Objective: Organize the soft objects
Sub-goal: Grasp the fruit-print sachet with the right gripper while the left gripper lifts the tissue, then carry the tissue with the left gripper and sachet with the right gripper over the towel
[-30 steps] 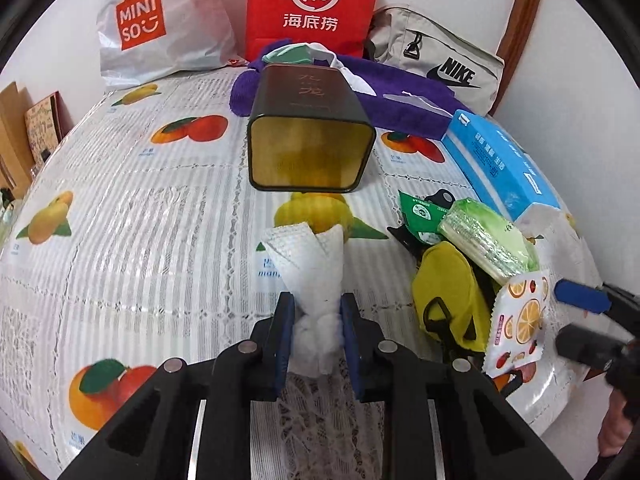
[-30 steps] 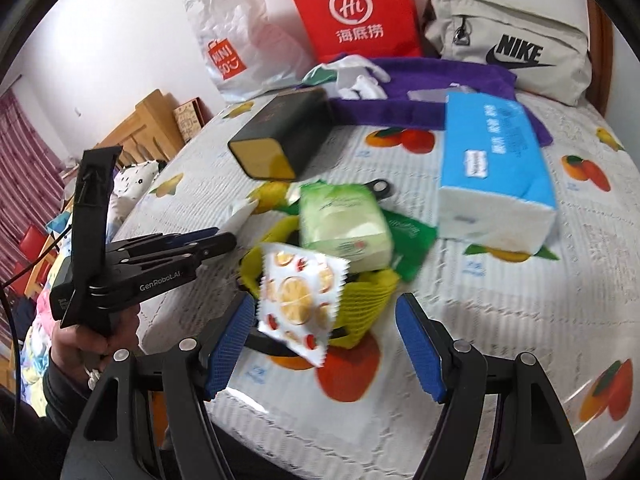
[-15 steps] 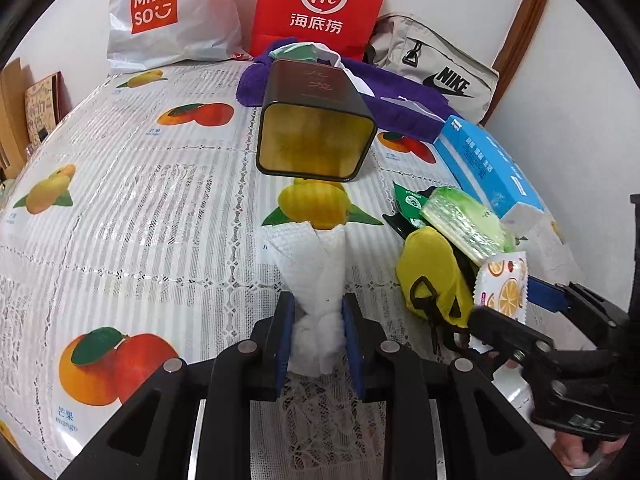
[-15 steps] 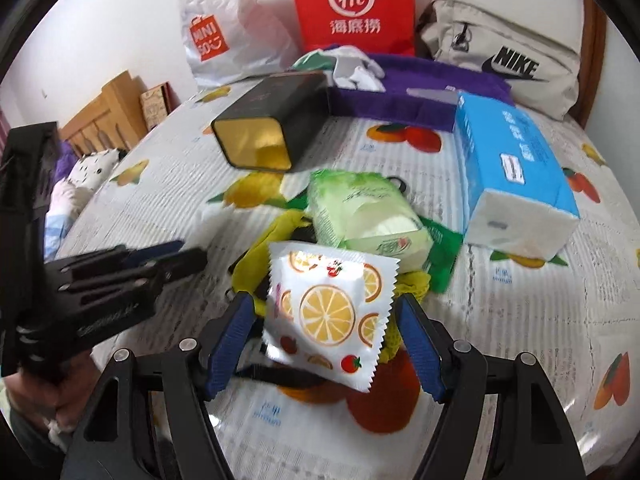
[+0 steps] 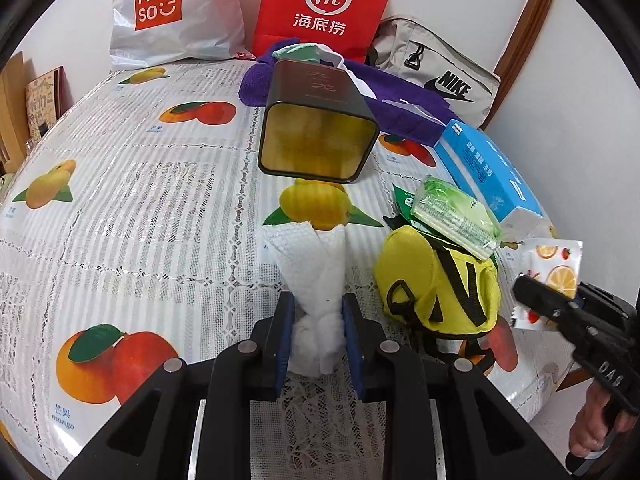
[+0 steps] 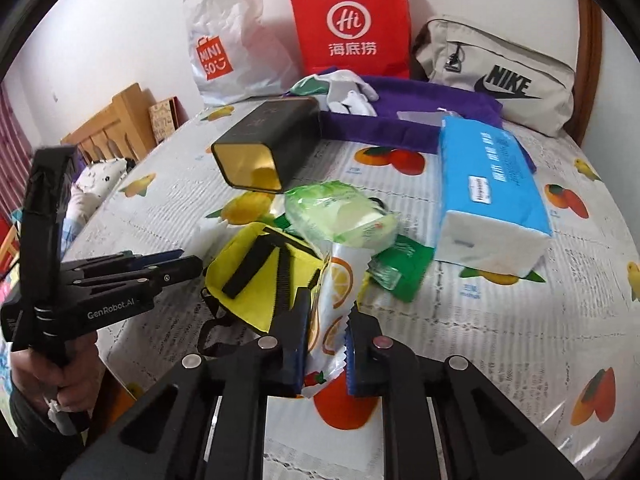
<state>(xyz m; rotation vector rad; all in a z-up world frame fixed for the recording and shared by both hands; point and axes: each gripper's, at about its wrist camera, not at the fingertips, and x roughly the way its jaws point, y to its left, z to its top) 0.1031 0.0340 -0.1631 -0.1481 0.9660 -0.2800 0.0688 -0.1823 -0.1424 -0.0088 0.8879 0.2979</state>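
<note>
While both hand-held grippers carry a soft item, nothing yet sits inside the open tin (image 5: 318,148), so the sorting is judged at an early stage.

Left hand-held gripper (image 5: 318,326): low centre of the left wrist view, jaws closed onto the lower end of a rolled white cloth (image 5: 314,272), which stands upright between the blue pads. The tin lies on its side directly above it in the frame, gold mouth facing the camera; no contents are visible within.

Right hand-held gripper (image 6: 326,344): low centre of the right wrist view, jaws pinched on a fruit-print sachet (image 6: 334,308), held edge-on. In the left wrist view the same sachet (image 5: 554,268) appears at the right edge.

Remaining on the bench (image 5: 132,208), centre-right of the frame: one yellow pouch (image 5: 436,280) with black straps, one green wipes pack (image 5: 454,214) resting on its upper edge, and one green packet (image 6: 404,264) partly beneath that. One blue tissue pack (image 6: 490,184) lies to the right, apart from the heap.

Along the top of the frame: one purple cloth (image 6: 404,116) with small white items on it, one white shopping bag (image 5: 176,12), one red paper bag (image 5: 324,8), one grey sports bag (image 6: 496,76).

Count: two items in hand, four loose, none stowed.
</note>
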